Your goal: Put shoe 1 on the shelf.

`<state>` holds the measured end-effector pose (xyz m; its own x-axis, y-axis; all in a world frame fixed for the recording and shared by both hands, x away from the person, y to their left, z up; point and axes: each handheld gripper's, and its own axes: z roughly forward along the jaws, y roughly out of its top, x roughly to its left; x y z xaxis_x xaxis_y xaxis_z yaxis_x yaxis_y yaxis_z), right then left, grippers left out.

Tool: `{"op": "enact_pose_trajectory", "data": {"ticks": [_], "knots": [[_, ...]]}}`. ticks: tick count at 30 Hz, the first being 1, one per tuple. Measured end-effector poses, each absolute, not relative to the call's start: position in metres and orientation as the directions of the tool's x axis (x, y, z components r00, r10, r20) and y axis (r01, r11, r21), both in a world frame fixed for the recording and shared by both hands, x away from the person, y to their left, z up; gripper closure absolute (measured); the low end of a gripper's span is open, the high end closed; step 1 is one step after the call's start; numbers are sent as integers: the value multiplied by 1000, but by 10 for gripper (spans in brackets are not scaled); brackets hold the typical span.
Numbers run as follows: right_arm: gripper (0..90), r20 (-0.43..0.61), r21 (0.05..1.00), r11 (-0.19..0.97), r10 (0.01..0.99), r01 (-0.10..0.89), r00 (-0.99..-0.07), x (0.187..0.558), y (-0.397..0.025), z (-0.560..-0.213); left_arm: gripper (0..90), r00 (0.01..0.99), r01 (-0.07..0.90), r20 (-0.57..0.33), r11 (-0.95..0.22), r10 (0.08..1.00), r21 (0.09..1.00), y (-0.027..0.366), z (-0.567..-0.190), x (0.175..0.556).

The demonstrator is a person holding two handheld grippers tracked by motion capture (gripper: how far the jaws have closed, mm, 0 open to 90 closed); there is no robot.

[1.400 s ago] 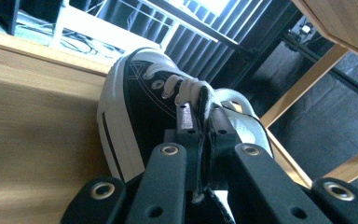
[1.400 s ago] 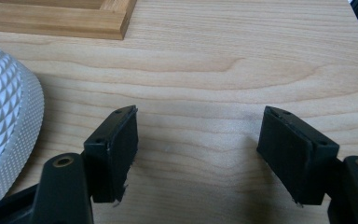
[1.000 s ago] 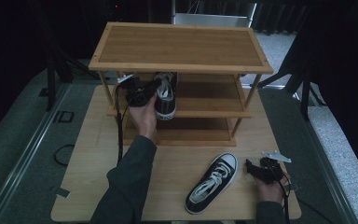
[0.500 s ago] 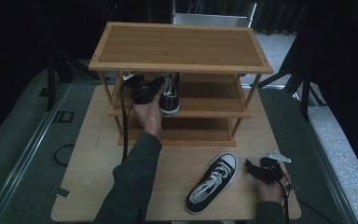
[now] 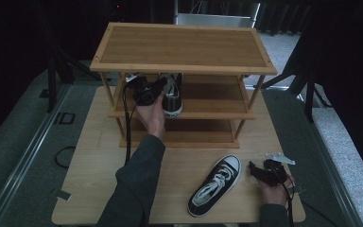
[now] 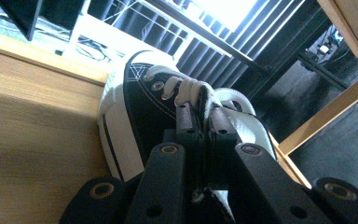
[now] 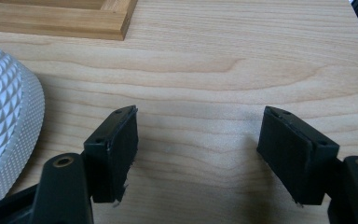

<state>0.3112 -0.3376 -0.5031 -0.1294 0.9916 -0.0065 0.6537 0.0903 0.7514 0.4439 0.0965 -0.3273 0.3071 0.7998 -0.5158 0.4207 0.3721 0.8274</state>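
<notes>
Person's left arm extends forward, black left gripper (image 5: 162,84) clamped tight; black right gripper (image 7: 198,140) rests low, jaws spread wide.

Held shoe (image 5: 172,93): black canvas low-top sneaker, white laces, white rubber sole and toe cap. Sits upright on the middle shelf (image 5: 217,101) of the wooden rack, left of centre, long axis running near-to-far. Left gripper view: jaws pinched on its collar edge (image 6: 200,109) by the laces.

Second shoe (image 5: 216,183): same pattern. Lies upright on the table (image 5: 94,156), near side, right of centre, in front of the rack; toe points far-right, heel near-left.
</notes>
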Motion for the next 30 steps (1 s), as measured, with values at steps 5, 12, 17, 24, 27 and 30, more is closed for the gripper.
{"op": "enact_pose_trajectory", "data": {"ticks": [5,12,17,24,27,30], "knots": [[283,-5,752,89,992,654,-129,311,-337,-503,758,302,413,-519,381,800,827,95,-323,439],[283,-7,752,90,992,653,-129,311,-338,-503,659,312,415,-502,359,807,836,101,-322,428],[283,-7,752,91,992,653,-129,311,-338,-503,632,337,401,-436,292,834,868,105,-319,411],[283,-7,752,91,992,653,-129,311,-338,-503,607,388,346,-372,241,843,907,106,-305,385],[283,-7,752,90,992,653,-129,311,-338,-503,598,421,329,-354,223,835,918,108,-301,370],[283,-7,752,90,992,653,-129,311,-338,-503,589,430,333,-353,217,831,917,110,-302,366]]}}
